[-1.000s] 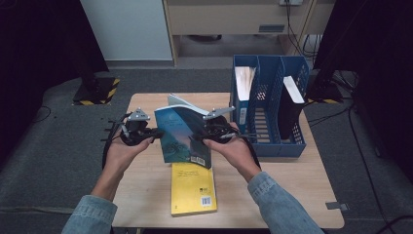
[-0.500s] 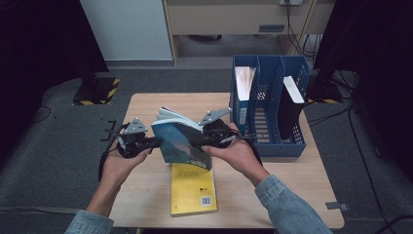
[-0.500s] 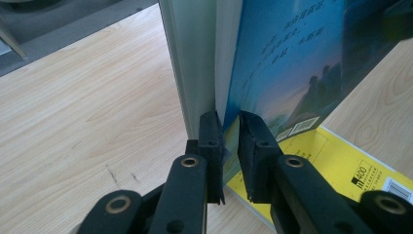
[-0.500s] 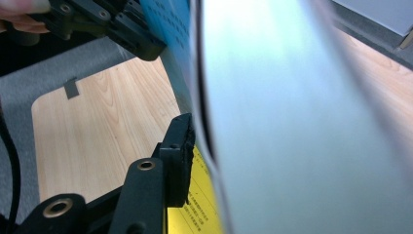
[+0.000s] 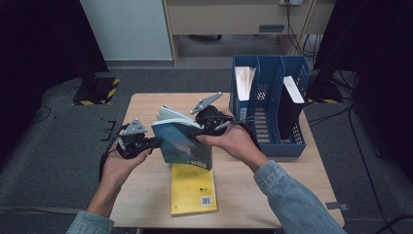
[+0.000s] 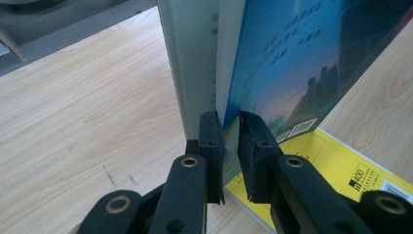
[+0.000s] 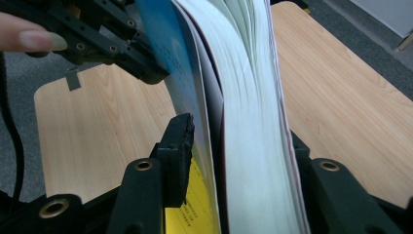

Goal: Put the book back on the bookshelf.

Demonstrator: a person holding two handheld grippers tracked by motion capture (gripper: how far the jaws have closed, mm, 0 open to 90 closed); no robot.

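A blue paperback (image 5: 185,144) stands nearly upright in the air over the table (image 5: 146,107), its pages fanning at the top, held from both sides. My left gripper (image 5: 155,142) pinches its left edge; in the left gripper view the jaws (image 6: 231,136) are shut on the blue cover (image 6: 292,73) and a few pages. My right gripper (image 5: 199,130) grips the other edge, and in the right gripper view (image 7: 238,151) its jaws straddle the whole page block (image 7: 243,73). A yellow book (image 5: 192,190) lies flat beneath, also seen as a yellow book (image 6: 341,165) under the left jaws.
A blue slotted file organizer (image 5: 270,131) stands at the table's right, holding white papers (image 5: 243,80) in its left slot and a black folder (image 5: 290,105) in its right. The left gripper (image 7: 112,44) shows beyond the book in the right gripper view.
The blue book has turned from cover-up and tilted to standing on edge, pages fanning on top. Both hands have shifted slightly toward the person with it.
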